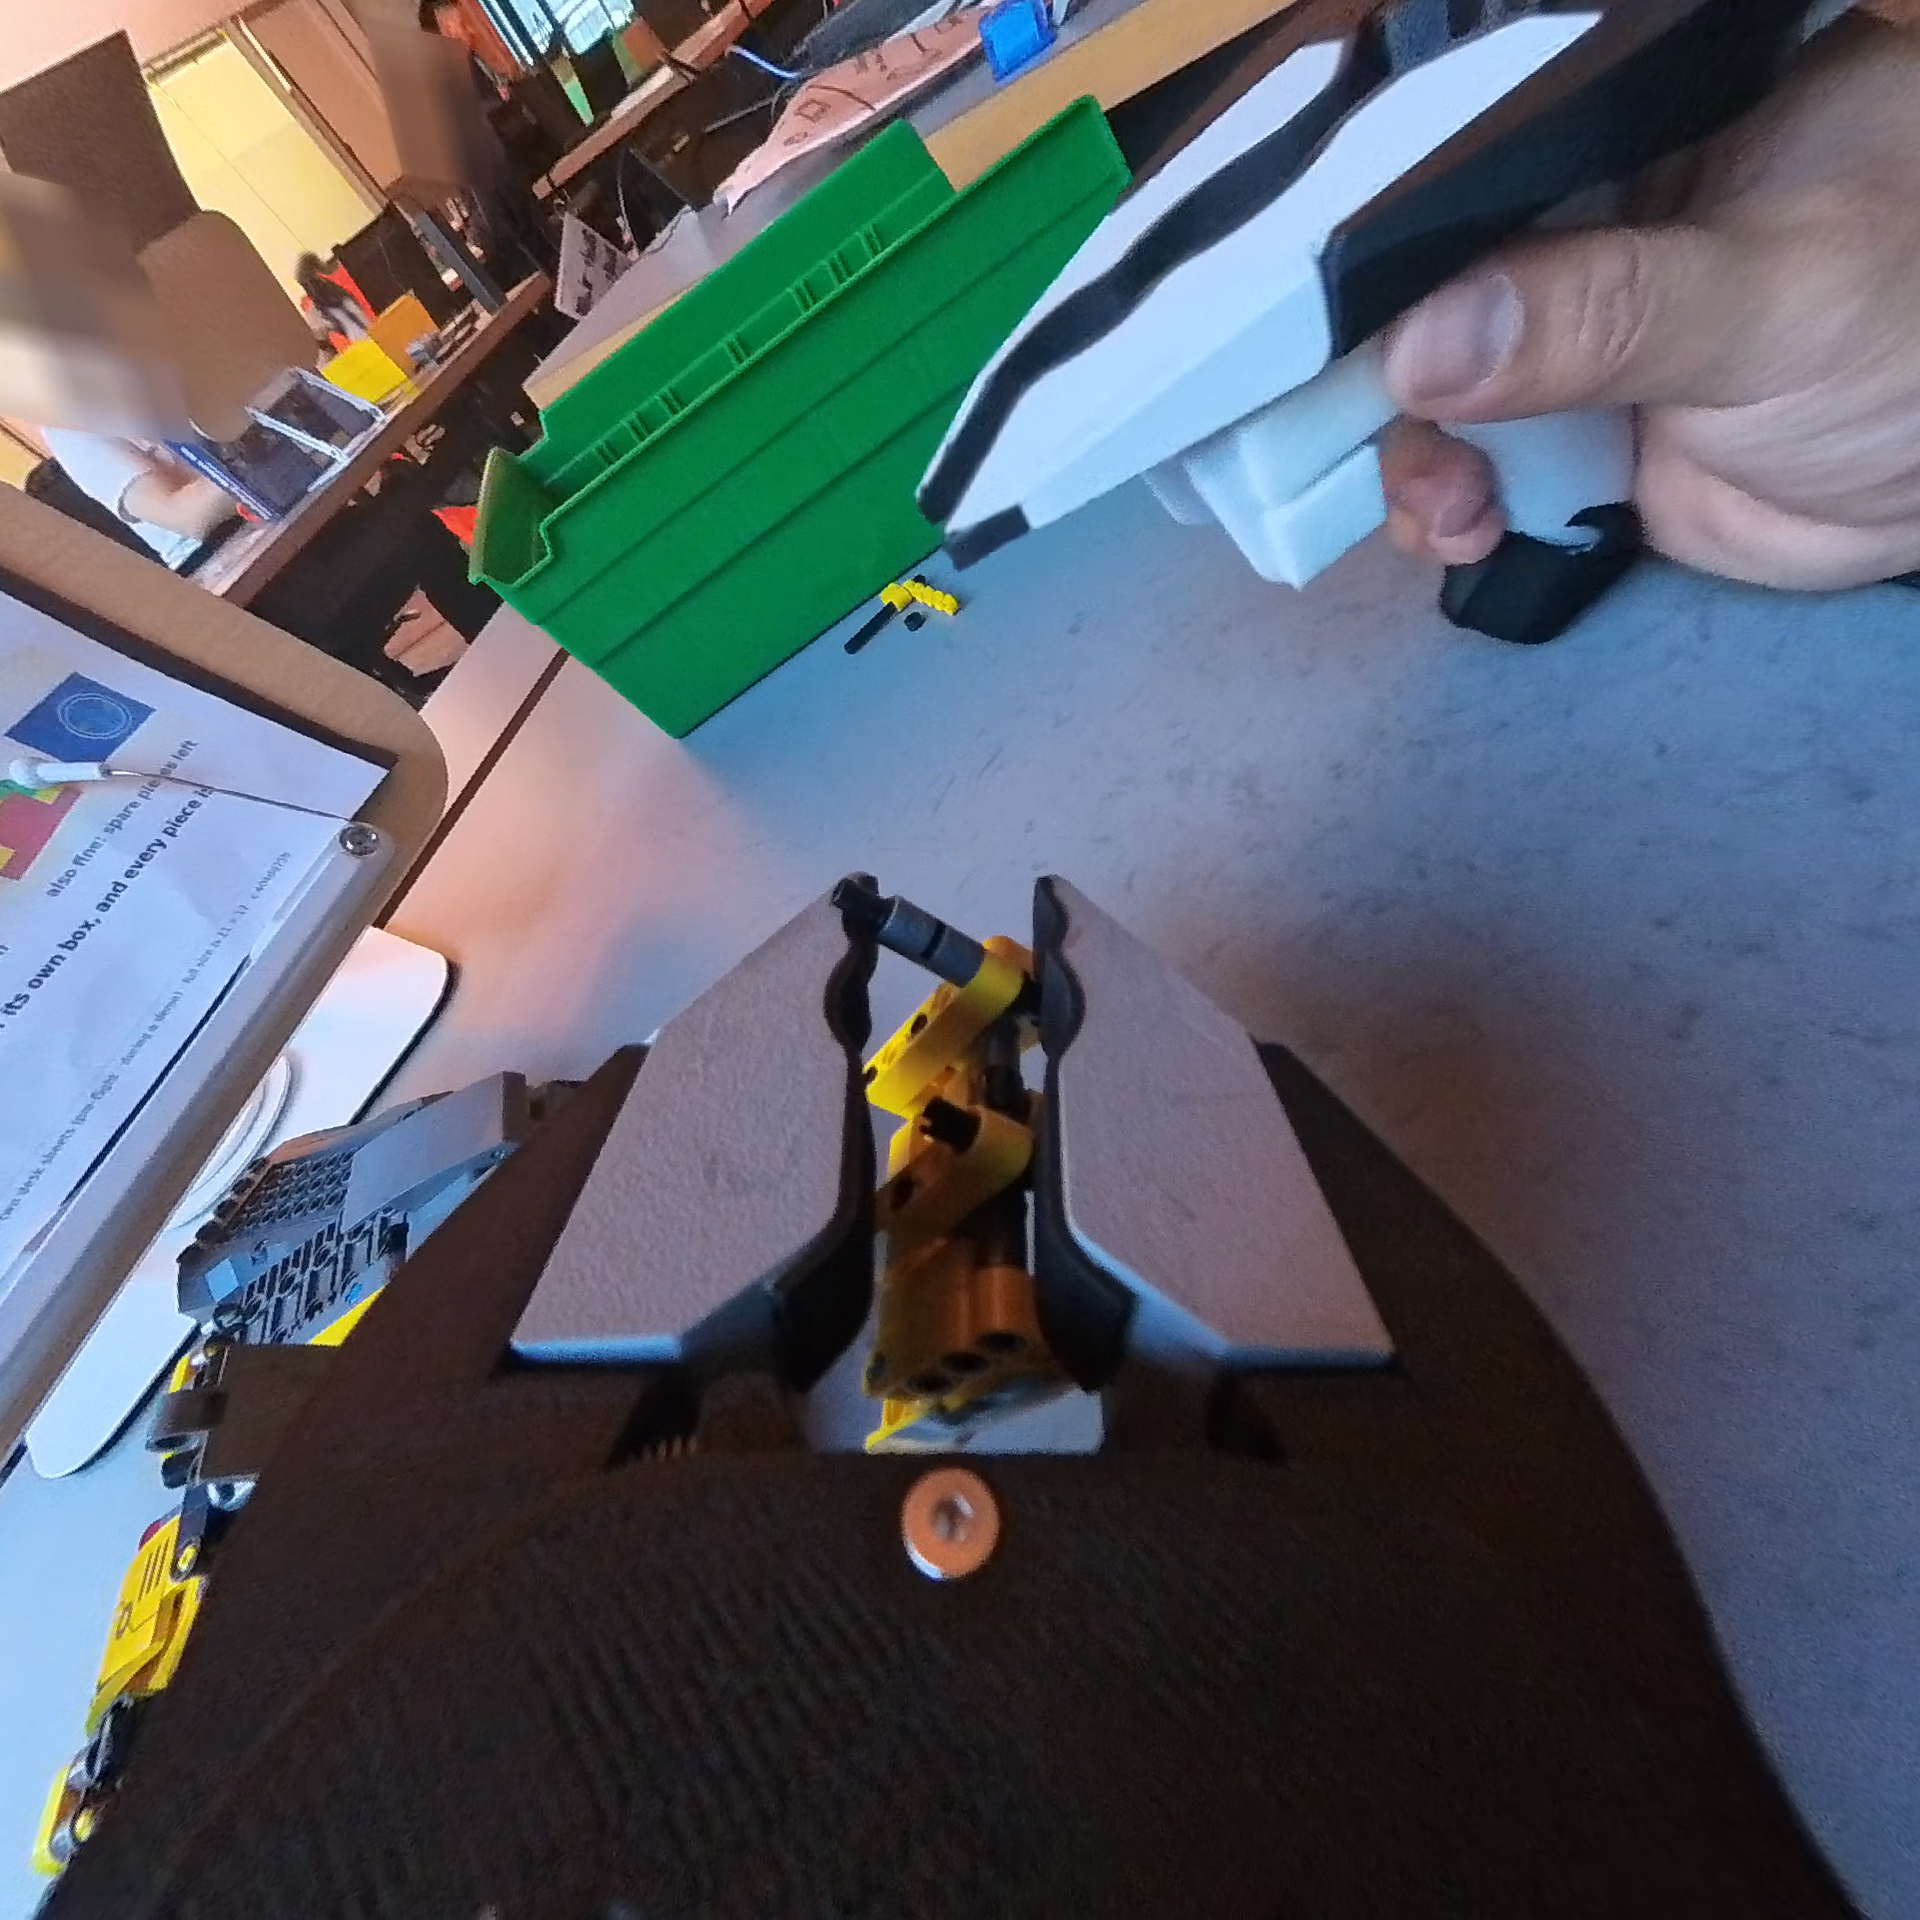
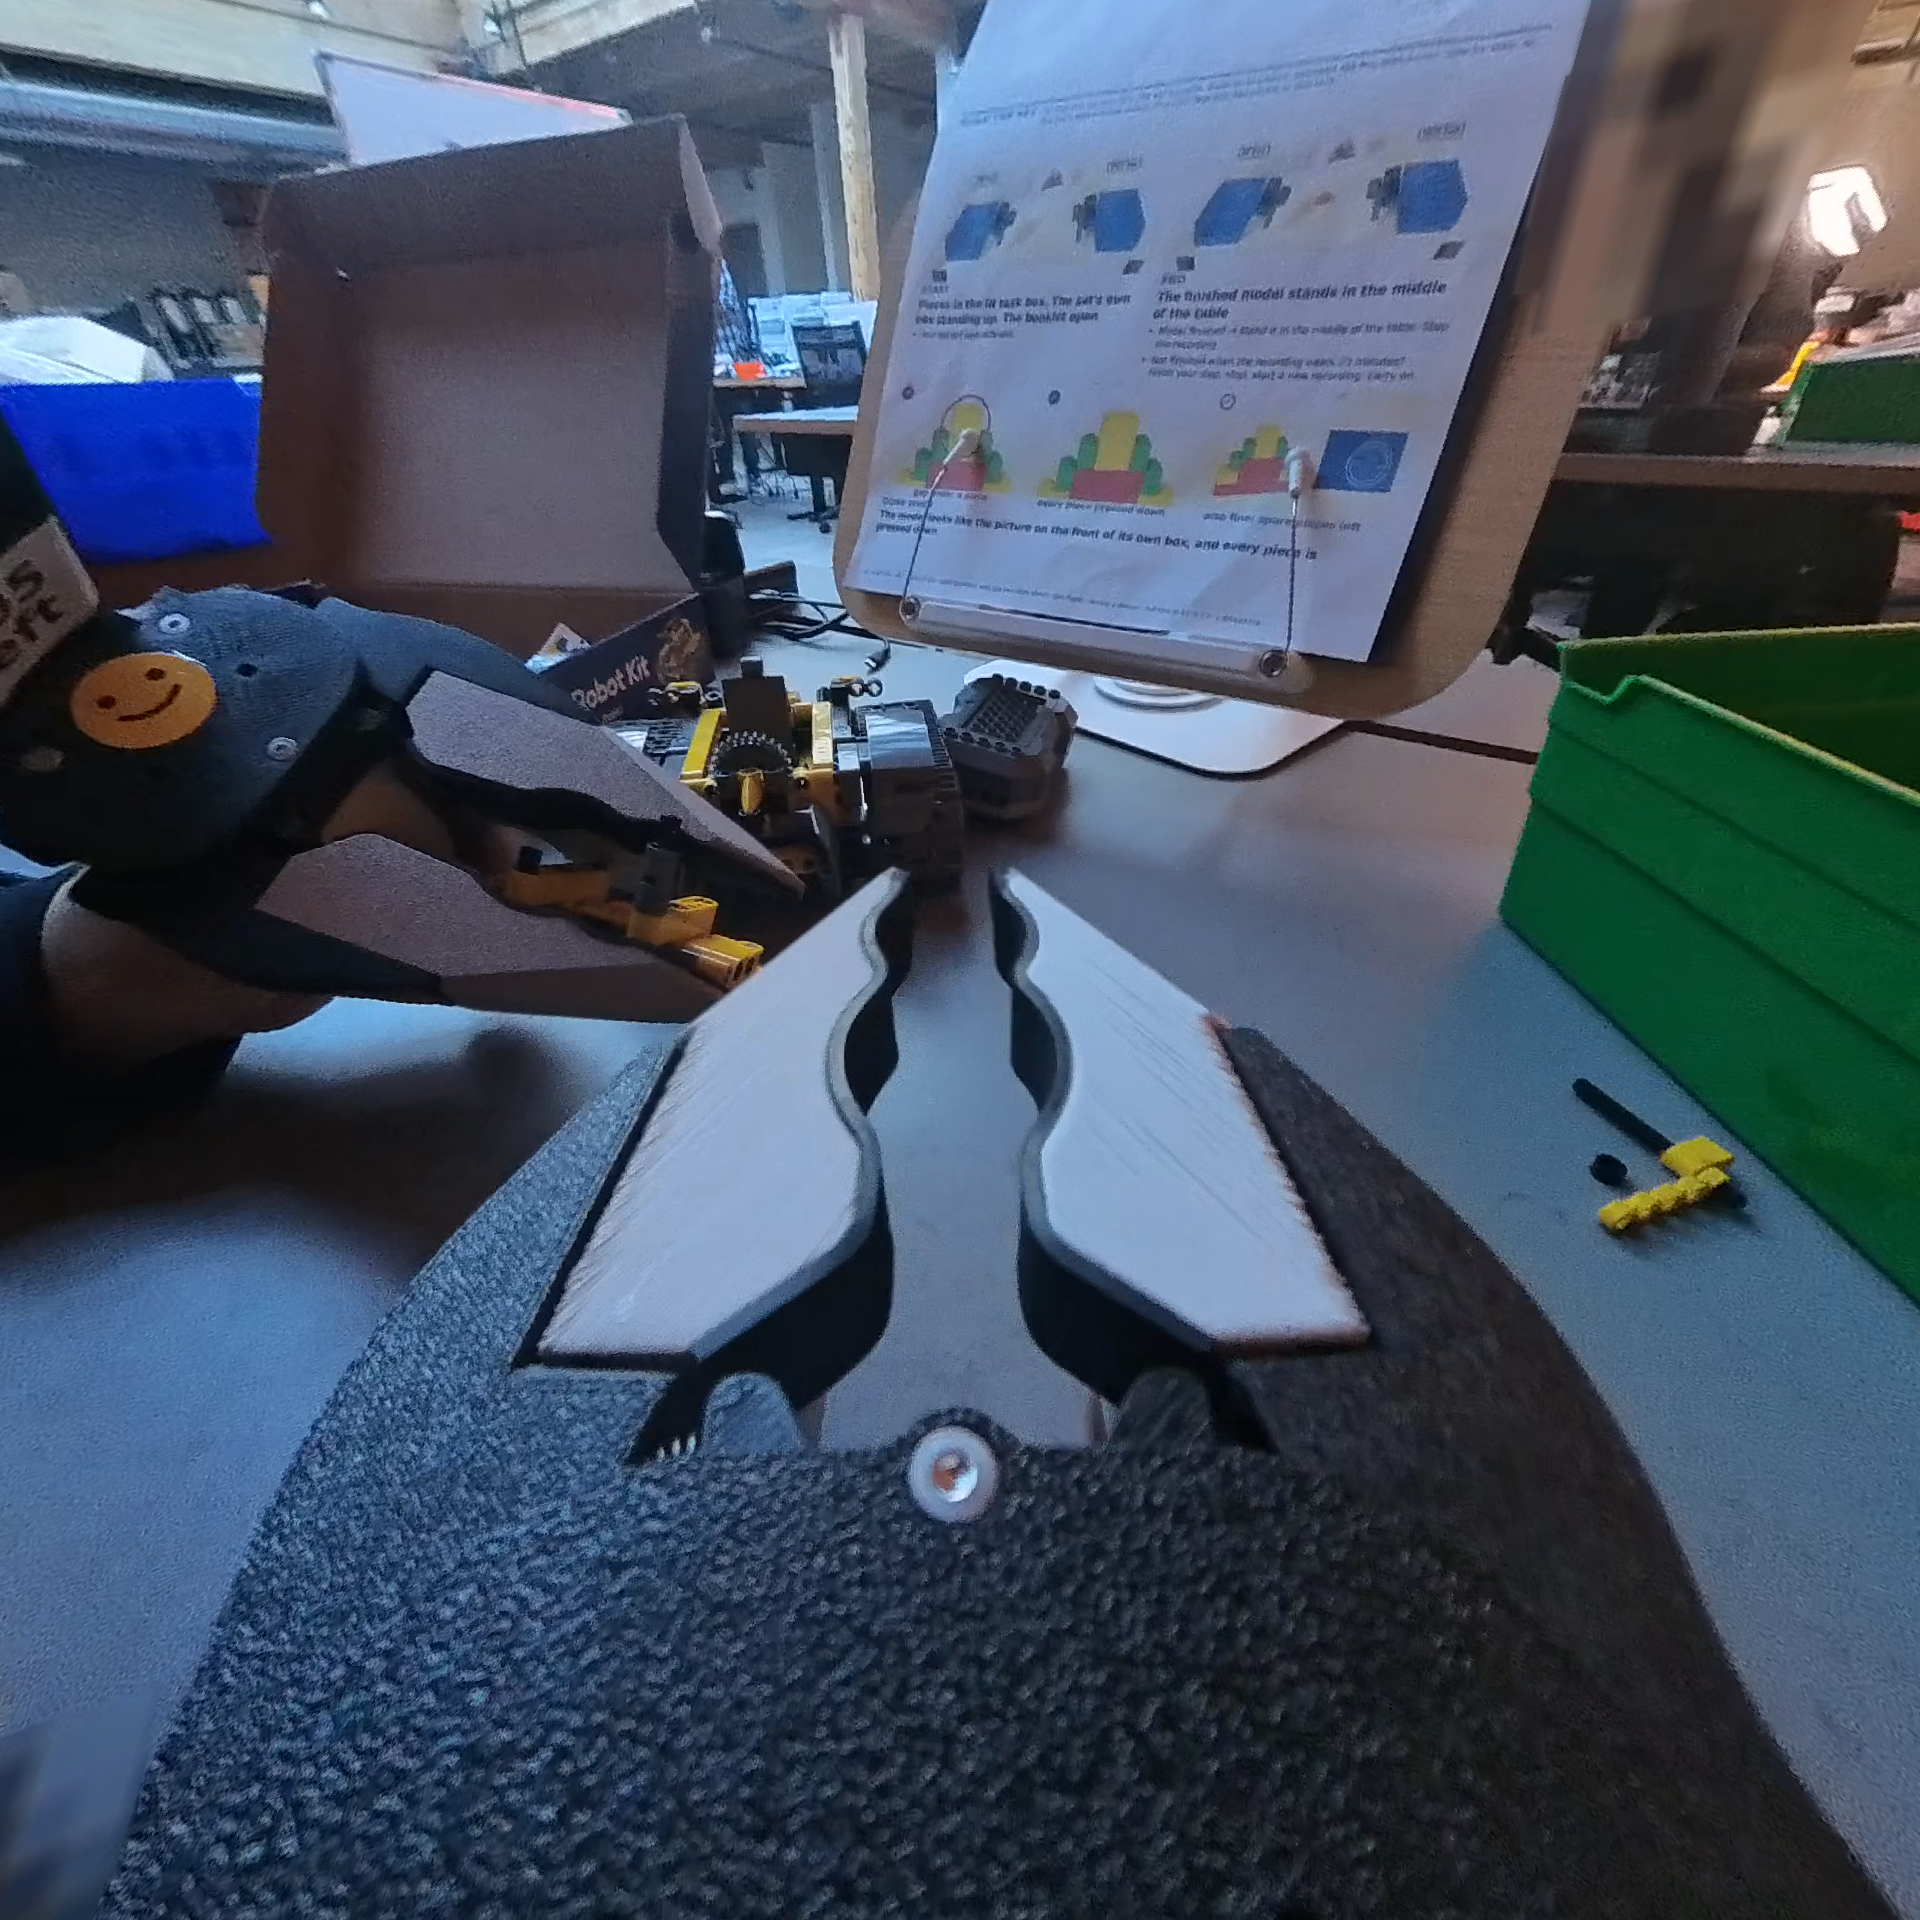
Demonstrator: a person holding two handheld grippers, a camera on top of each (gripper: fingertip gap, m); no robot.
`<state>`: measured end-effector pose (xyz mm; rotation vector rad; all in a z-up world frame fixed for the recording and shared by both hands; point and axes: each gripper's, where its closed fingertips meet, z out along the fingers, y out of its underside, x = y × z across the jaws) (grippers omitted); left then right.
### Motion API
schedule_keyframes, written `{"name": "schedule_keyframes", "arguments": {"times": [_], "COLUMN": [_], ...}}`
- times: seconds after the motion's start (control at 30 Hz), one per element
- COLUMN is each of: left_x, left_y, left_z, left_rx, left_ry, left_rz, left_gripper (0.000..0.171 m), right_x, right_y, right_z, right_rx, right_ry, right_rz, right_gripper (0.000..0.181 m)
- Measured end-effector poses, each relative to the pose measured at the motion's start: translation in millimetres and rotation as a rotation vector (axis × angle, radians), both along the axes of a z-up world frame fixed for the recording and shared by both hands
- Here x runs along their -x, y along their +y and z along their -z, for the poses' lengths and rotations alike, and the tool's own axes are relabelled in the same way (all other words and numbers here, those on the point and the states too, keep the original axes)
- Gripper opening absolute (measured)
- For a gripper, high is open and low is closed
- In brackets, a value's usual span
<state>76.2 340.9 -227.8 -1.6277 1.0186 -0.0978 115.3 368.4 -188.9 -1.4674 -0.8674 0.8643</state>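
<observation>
My left gripper (image 1: 945,894) is shut on a yellow and black brick assembly (image 1: 951,1153) that runs lengthwise between its pads. A dark grey pin (image 1: 925,935) sticks out of it near the fingertips. In the right wrist view the left gripper (image 2: 748,951) lies on its side at the left, holding the same assembly (image 2: 623,904) just above the grey table (image 2: 1299,987). My right gripper (image 2: 948,883) has its jaws close together with a narrow gap and nothing between them. It also shows in the left wrist view (image 1: 940,520), held in a hand at the upper right.
A black and yellow brick model (image 2: 810,758) and a grey brick part (image 2: 1008,727) stand ahead. Behind them are an instruction sheet on a stand (image 2: 1195,343) and an open cardboard box (image 2: 488,364). A green bin (image 2: 1714,883) is at the right, with loose yellow and black pieces (image 2: 1662,1174) beside it. Tip to tip, the grippers are about 7 centimeters apart.
</observation>
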Motion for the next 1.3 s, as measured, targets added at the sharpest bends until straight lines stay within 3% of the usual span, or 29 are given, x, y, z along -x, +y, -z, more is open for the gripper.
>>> {"name": "schedule_keyframes", "arguments": {"times": [0.23,0.5,0.7,0.87,0.97,1.03,1.07,1.17,1.3], "left_x": [5,9,-6,-10,-11,-12,-13,-16,-17], "left_y": [5,5,-4,-8,-8,-8,-9,-12,-12], "left_z": [2,-3,3,4,3,3,4,4,4], "left_rx": [0.003,-0.012,-0.035,-0.053,-0.05,-0.05,-0.052,-0.062,-0.064], "left_ry": [0.011,-0.005,0.052,0.076,0.065,0.071,0.076,0.089,0.089], "left_rz": [-0.004,-0.012,0.061,0.082,0.087,0.092,0.095,0.108,0.115], "left_gripper": [0.027,0.027,0.027,0.027,0.027,0.027,0.027,0.027,0.027], "right_x": [4,-58,-28,-43,-36,-29,-25,-6,12], "right_y": [3,39,0,9,-7,-11,-14,-33,-51], "right_z": [11,16,10,5,8,14,17,13,2], "right_rx": [0.054,-0.055,-0.023,-0.018,0.05,0.078,0.087,0.091,0.19], "right_ry": [-0.071,-0.284,-0.223,-0.262,-0.255,-0.269,-0.274,-0.202,-0.059], "right_rz": [-0.001,0.259,0.048,0.102,-0.009,-0.023,-0.041,-0.151,-0.284], "right_gripper": [0.014,0.02,0.021,0.023,0.01,0.034,0.032,0.0,0.0]}}
